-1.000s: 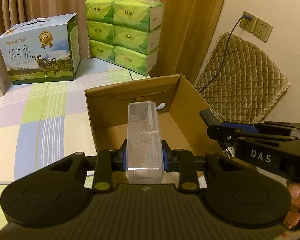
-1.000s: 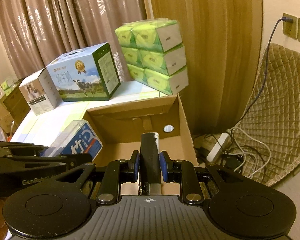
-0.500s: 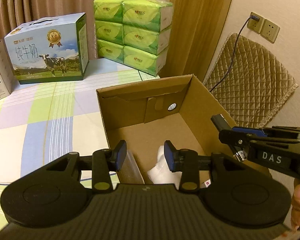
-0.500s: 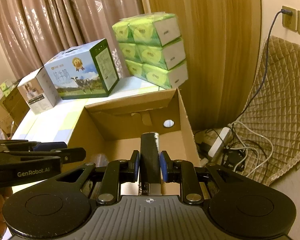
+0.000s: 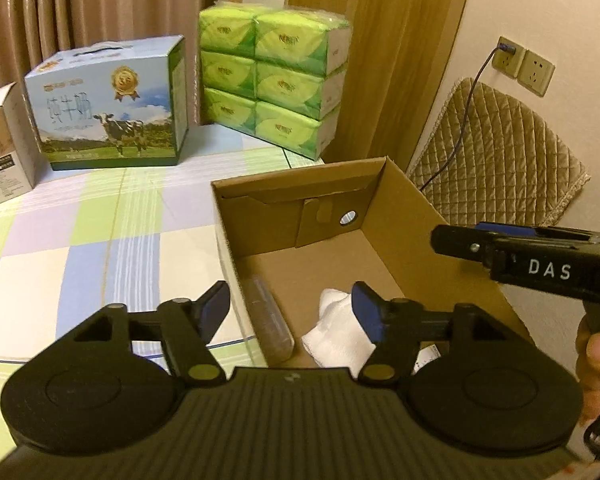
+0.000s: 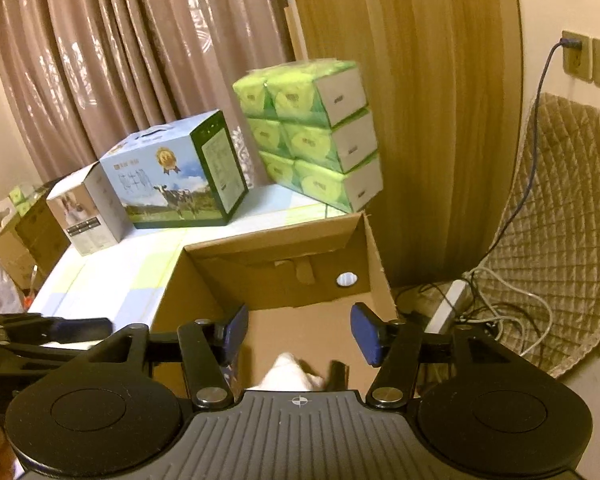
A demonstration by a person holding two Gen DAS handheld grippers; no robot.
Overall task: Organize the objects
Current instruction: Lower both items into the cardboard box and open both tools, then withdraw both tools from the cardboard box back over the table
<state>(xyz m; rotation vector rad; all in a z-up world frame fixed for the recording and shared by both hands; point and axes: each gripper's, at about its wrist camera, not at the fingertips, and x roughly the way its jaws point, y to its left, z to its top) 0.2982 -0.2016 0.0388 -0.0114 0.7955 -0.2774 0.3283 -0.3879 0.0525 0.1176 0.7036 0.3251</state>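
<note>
Left wrist view
Left tool (image 5: pixel 290 312): spread wide, empty, poised over the near left wall of the cardboard box (image 5: pixel 412 216).
Clear case (image 5: pixel 270 326): lying flat on the box floor along the left wall, below and just ahead of the left tool.
White cloth (image 5: pixel 336 332): crumpled on the box floor, right of the clear case, partly hidden by the right finger.
Right tool (image 5: pixel 540 264): seen side-on over the box's right wall, held by a hand (image 5: pixel 596 364); gap not readable from here.
Bench (image 5: pixel 80 240): checked cover; milk carton (image 5: pixel 108 106) and tissue packs (image 5: pixel 272 80) at the back.

Right wrist view
Right tool (image 6: pixel 298 334): spread wide, empty, above the box interior.
White cloth (image 6: pixel 288 372): below the tool, between its fingers.
Dark object (image 6: pixel 337 374): just right of the cloth, blurred, identity unclear.
Left tool (image 6: pixel 44 340): at the left edge, beside the box.
</note>
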